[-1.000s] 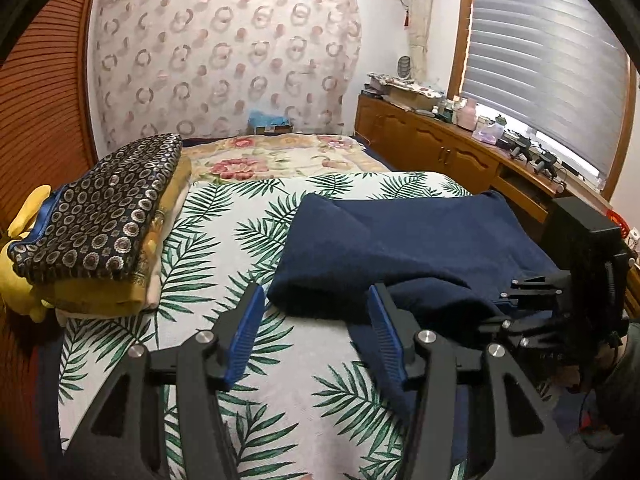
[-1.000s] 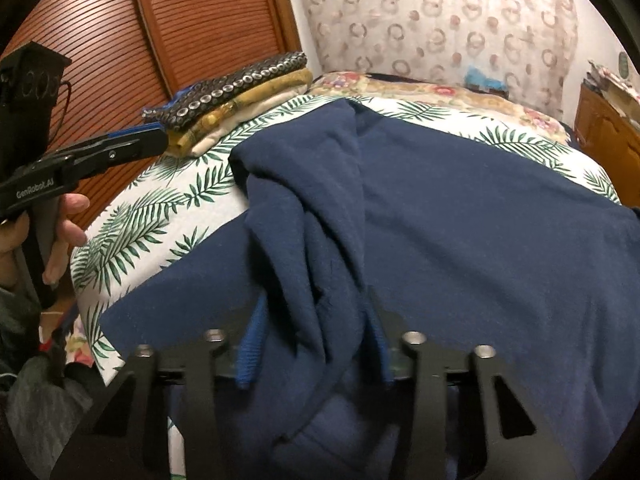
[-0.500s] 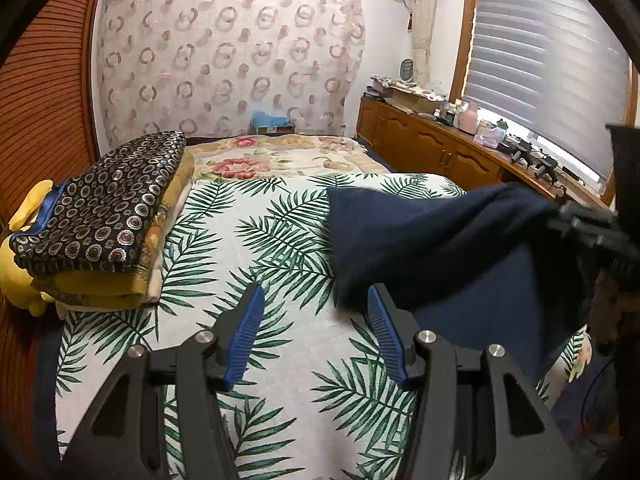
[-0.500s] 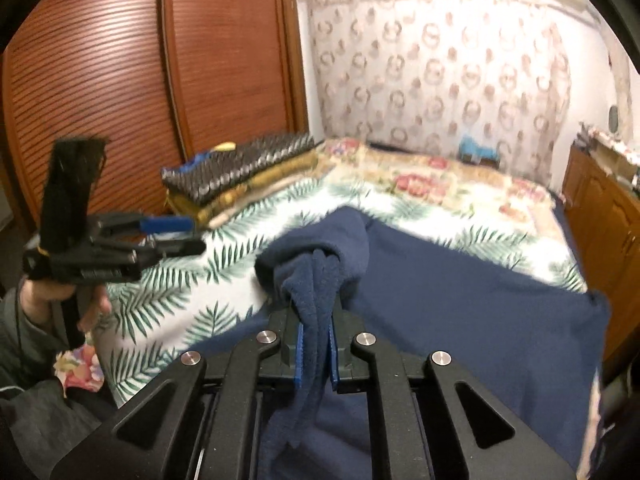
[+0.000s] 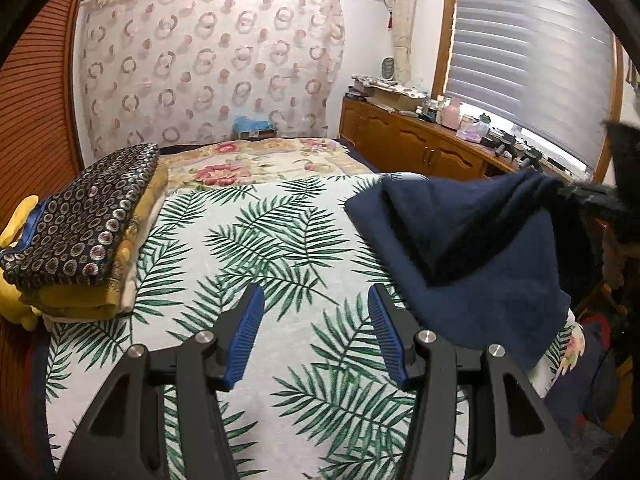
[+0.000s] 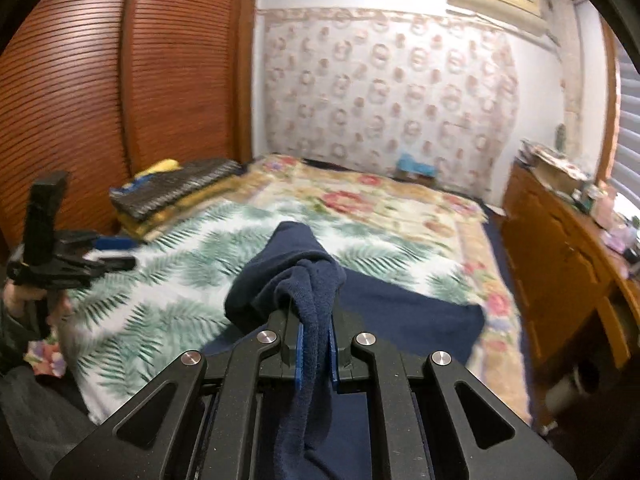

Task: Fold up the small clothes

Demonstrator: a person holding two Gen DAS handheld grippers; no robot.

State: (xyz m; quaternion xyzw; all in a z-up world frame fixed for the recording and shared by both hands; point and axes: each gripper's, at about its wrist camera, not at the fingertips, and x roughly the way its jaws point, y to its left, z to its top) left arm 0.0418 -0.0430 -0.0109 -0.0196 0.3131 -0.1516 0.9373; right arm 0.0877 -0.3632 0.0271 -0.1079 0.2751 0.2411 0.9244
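A navy blue garment (image 5: 476,248) lies on the right side of the leaf-print bed (image 5: 256,240), one part lifted off it. My right gripper (image 6: 315,328) is shut on a bunched fold of this navy garment (image 6: 308,276) and holds it up above the bed; the rest trails down onto the sheet. At the right edge of the left wrist view the right gripper (image 5: 592,192) shows blurred, pulling the cloth up. My left gripper (image 5: 316,312) is open over bare sheet, left of the garment, with nothing between its blue pads (image 5: 246,332). A hand holds the left gripper (image 6: 116,254) at the left.
A stack of folded clothes (image 5: 84,232) with a dark ring-patterned piece on top sits on the bed's left side by the wooden louvred doors (image 6: 120,92). A floral blanket (image 5: 248,164) covers the far end. A cluttered wooden cabinet (image 5: 420,140) runs along the right under the window blinds.
My right gripper closed on the navy garment and rose, drawing the cloth to the right across the bed. The left gripper stayed open and shifted slightly.
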